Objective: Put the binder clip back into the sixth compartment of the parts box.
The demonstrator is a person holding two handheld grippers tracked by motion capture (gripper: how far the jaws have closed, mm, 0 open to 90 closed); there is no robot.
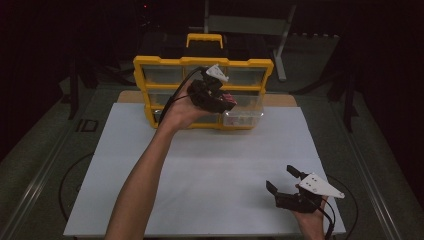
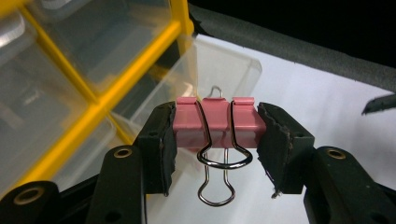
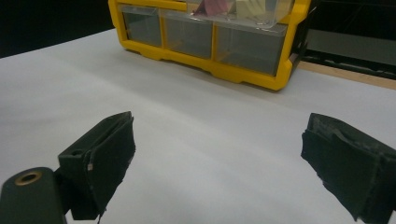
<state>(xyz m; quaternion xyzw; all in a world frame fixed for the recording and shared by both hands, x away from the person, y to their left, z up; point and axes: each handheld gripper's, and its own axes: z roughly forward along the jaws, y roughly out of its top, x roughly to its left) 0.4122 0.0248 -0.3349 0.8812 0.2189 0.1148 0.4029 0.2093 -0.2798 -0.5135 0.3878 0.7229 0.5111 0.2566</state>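
Up close between my left claw's (image 2: 215,140) pads sits a pink binder clip (image 2: 215,126), clamped by its sides, wire handles hanging. From above I see that claw raised before the yellow drawer organizer (image 1: 150,67) on the white tabletop (image 1: 210,165); my right claw (image 1: 285,181) rests wide apart, empty.

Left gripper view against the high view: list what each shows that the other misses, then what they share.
Left gripper view alone: the pink binder clip's folded wire handles, and the gripper pads pressing on the clip's two sides.

High view alone: the person's forearm, the right gripper open low over the white mat, and the organiser's yellow carry handle.

Both: the left gripper holding the clip in front of the yellow organiser, whose clear drawer is pulled out.
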